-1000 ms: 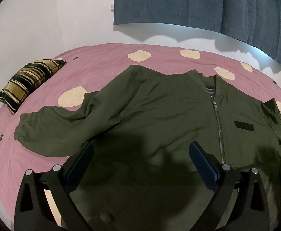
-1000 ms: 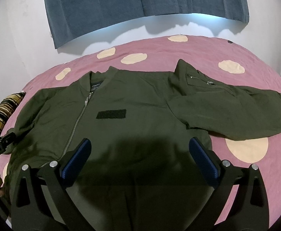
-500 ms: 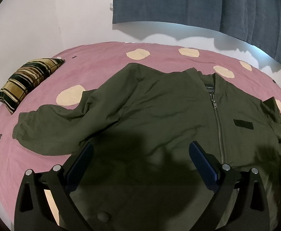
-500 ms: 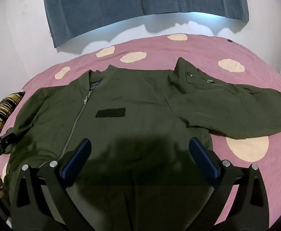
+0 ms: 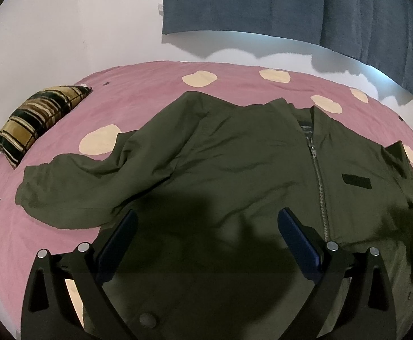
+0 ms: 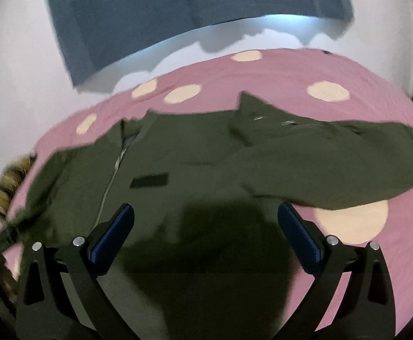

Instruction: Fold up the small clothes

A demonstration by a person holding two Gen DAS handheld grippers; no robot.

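Left wrist view: olive bomber jacket point(image 5: 234, 170) spread front-up on pink dotted bedspread point(image 5: 138, 85), zipped, sleeves out, ready for folding. Left gripper point(image 5: 206, 226) wide, empty, above hem. Right gripper point(image 6: 206, 223) likewise wide, empty. Striped pillow point(image 5: 36, 119) well aside.

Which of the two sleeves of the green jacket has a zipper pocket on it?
The sleeve on the right side has it; small metal zippers show near its shoulder. The other sleeve, toward the striped pillow, is plain.
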